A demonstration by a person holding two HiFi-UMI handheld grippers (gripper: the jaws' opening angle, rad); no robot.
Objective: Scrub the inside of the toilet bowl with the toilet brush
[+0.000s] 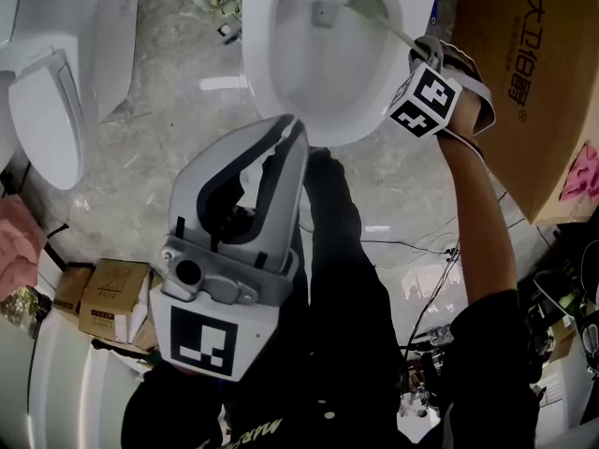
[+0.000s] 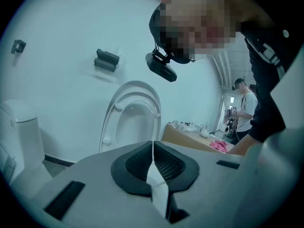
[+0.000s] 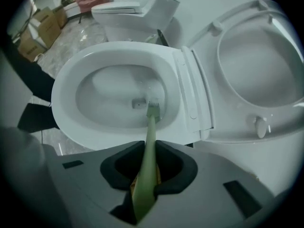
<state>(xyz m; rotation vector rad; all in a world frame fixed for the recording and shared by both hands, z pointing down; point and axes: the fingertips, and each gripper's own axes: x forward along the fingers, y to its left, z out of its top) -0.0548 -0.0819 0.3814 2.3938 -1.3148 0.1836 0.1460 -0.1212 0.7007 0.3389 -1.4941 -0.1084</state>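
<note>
Now the right gripper, at 2 o'clock in the head view, has its jaws closed tight on the pale green handle of the toilet brush. The handle runs straight out from between the pads and down into the toilet bowl, which sits at 12 o'clock in that view. The bristle head is low inside the bowl, just beside a small grey outlet at the bottom. Whether the bristles press on the porcelain cannot be told. In the right gripper view the seat and lid stand raised at 2 o'clock of the bowl, and a second toilet stands beyond it at 12 o'clock. The left gripper is held up close to the person's body at 7 o'clock in the head view, well apart from the bowl. Its jaws are brought together with nothing between them. A cardboard box lies just beside the right gripper at 3 o'clock
</note>
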